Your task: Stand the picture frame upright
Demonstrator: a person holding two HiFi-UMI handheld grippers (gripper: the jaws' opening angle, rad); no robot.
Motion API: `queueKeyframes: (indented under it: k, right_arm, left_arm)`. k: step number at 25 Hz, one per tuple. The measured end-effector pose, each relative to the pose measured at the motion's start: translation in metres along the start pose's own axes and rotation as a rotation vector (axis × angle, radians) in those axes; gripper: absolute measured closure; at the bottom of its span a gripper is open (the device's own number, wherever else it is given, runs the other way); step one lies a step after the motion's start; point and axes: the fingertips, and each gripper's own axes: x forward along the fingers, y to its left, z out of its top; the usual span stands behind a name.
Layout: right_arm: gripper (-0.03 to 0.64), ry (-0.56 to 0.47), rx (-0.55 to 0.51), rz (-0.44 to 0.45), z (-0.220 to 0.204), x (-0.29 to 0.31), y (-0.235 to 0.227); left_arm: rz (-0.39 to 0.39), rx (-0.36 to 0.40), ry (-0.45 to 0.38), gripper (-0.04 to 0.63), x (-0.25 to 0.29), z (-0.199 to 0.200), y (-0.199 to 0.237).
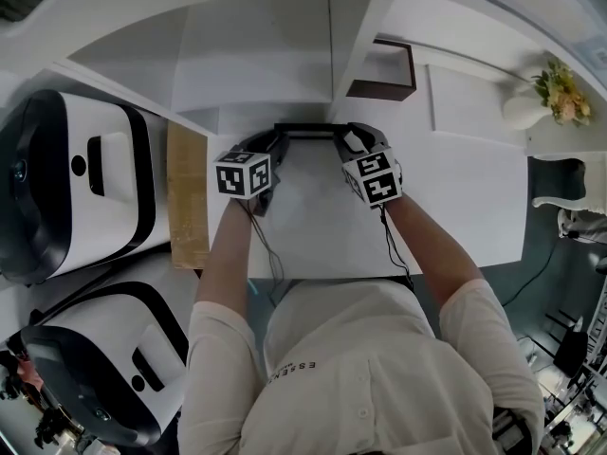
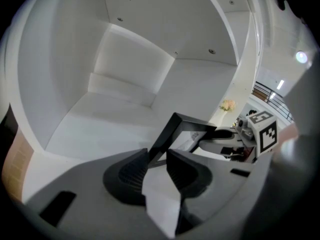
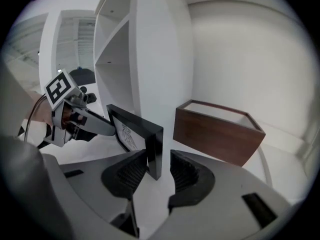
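A black picture frame (image 1: 308,129) with a white print in it stands on edge on the white shelf surface, held between both grippers. In the left gripper view its left side bar (image 2: 165,134) runs between the jaws of my left gripper (image 2: 157,160), which is shut on it. My right gripper (image 3: 159,166) straddles the frame's right side bar (image 3: 152,144), with a gap showing between the bar and the right-hand pad, so it is open. In the head view the left gripper (image 1: 275,145) and right gripper (image 1: 351,140) sit at the frame's two ends.
A brown wooden box (image 3: 220,131) stands just right of the frame, also in the head view (image 1: 384,69). A white upright shelf divider (image 3: 160,59) rises behind the frame. A vase of flowers (image 1: 545,98) is at far right. White-and-black machines (image 1: 76,183) and a wooden board (image 1: 187,197) lie left.
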Motion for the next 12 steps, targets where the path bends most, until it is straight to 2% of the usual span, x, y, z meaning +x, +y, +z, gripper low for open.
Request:
queueKeyframes:
  k: [4,9,12]
  right_arm:
    - [0.463,0.017,0.017,0.001,-0.002,-0.001,-0.001]
    - [0.448,-0.003,0.042,0.024,-0.005,-0.012,0.002]
    - [0.448,-0.018,0.037,0.042,-0.006,-0.027,0.009]
  left_arm:
    - [0.017,0.004,0.003,0.483,-0.002,0.000,0.001]
    - [0.022,0.055,0.027,0.377,-0.007,-0.006,-0.005]
    - [0.041,0.106,0.018,0.359,-0.018,-0.010,-0.013]
